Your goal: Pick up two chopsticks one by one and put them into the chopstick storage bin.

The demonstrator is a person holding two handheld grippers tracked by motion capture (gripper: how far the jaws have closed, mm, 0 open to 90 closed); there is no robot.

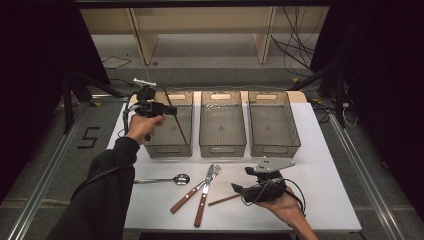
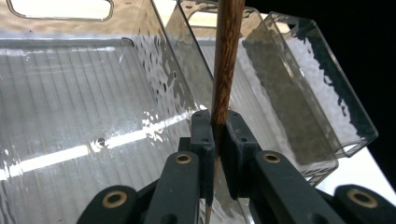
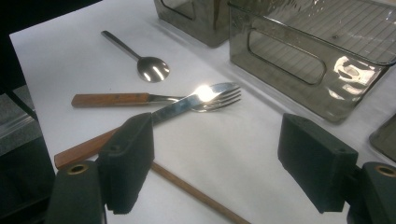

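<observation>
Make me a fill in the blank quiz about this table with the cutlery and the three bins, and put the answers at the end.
1. The left gripper is shut on a wooden ____ above the leftmost bin.
2. The number of clear bins in the row is ____.
3. The right gripper has its jaws ____.
4. On the table, the knife lies crossed with the ____.

Answers: chopstick; three; open; fork
</observation>
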